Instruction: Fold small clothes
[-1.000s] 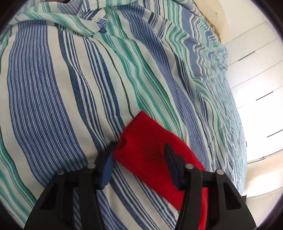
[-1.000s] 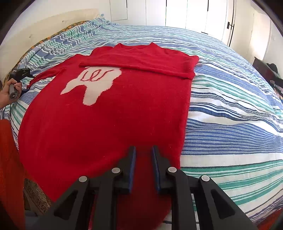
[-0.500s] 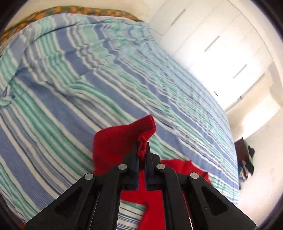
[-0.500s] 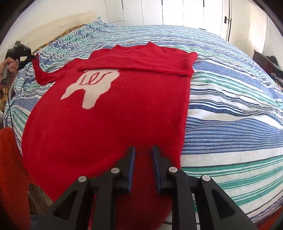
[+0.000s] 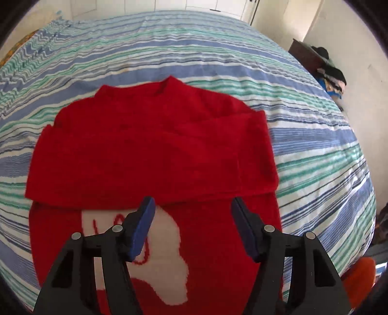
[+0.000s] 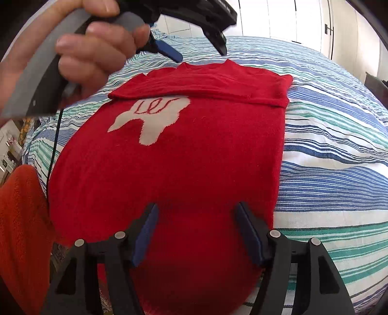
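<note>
A red sweater [image 5: 155, 150] with a white motif [image 5: 157, 254] lies flat on the bed, both sleeves folded across its chest. My left gripper [image 5: 192, 227] hovers over the chest, jaws opening, with nothing pinched between them. In the right wrist view the sweater [image 6: 194, 150] fills the middle, and a hand holds the left gripper [image 6: 200, 53] above the collar. My right gripper [image 6: 196, 232] stands over the lower hem. Its jaws are opening and the pads are apart from the cloth beneath.
A blue, green and white striped bedspread [image 6: 327, 145] covers the bed. An orange-red cloth [image 6: 21, 230] hangs at the near left edge. Clothes are piled on dark furniture [image 5: 325, 70] by the far right wall. White wardrobe doors [image 6: 278, 19] stand behind the bed.
The left gripper carried the left sleeve across onto the chest, let it go and now hovers open above the sweater. The right gripper stayed at the hem and opened.
</note>
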A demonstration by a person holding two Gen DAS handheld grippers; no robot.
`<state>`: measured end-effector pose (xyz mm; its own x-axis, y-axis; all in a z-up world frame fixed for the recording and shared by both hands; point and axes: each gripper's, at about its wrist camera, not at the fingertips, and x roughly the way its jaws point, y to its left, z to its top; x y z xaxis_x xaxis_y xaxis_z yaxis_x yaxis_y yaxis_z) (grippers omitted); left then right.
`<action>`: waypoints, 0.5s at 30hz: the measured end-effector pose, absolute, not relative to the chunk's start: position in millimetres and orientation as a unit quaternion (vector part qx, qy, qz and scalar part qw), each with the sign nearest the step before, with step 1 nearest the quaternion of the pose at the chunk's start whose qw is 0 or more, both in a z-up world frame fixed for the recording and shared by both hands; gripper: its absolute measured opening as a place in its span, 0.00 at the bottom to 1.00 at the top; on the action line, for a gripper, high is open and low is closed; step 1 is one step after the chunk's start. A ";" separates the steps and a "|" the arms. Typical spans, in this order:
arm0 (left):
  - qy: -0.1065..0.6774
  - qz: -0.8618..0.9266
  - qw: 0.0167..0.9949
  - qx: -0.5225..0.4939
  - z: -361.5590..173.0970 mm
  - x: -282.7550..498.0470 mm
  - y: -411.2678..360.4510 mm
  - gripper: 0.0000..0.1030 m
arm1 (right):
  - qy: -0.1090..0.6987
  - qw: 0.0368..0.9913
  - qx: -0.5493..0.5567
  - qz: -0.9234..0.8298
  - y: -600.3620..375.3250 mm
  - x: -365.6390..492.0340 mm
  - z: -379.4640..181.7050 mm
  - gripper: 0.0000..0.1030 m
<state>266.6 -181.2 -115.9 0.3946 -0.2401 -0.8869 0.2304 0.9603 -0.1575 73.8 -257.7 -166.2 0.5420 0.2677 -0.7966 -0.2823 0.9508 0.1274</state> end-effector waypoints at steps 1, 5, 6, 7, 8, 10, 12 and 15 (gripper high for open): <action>0.532 -0.141 0.834 -0.014 -119.0 252.7 -167.3 0.66 | 0.451 0.878 -0.013 0.159 -256.8 71.5 -166.0 0.69; 0.512 -0.096 0.853 -0.028 -113.8 214.0 -99.3 0.73 | 0.450 0.876 -0.029 0.171 -255.4 67.5 -166.1 0.71; 0.502 -0.073 0.861 -0.024 -112.2 206.2 -80.1 0.76 | 0.452 0.875 -0.031 0.170 -254.9 68.3 -165.2 0.71; 0.493 -0.051 0.868 -0.018 -114.5 200.0 -63.8 0.79 | 0.454 0.874 -0.034 0.168 -253.8 68.8 -163.2 0.71; 0.486 -0.030 0.874 -0.010 -115.8 192.9 -49.0 0.79 | 0.454 0.875 -0.040 0.162 -252.1 68.8 -160.6 0.71; 0.479 0.010 0.878 0.005 -126.1 184.8 -24.9 0.79 | 0.452 0.879 -0.057 0.144 -247.4 67.4 -155.3 0.71; 0.480 0.032 0.877 0.009 -138.5 173.7 -11.5 0.79 | 0.451 0.880 -0.075 0.126 -241.8 66.6 -151.6 0.71; 0.487 0.044 0.872 0.009 -158.2 158.8 -6.5 0.79 | 0.451 0.880 -0.099 0.113 -235.8 67.8 -149.2 0.71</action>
<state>158.8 -6.5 -158.2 0.5222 0.0861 -0.8485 -0.0680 0.9959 0.0592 67.8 -235.8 -149.2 0.5675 0.1091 -0.8161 -0.2875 0.9550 -0.0722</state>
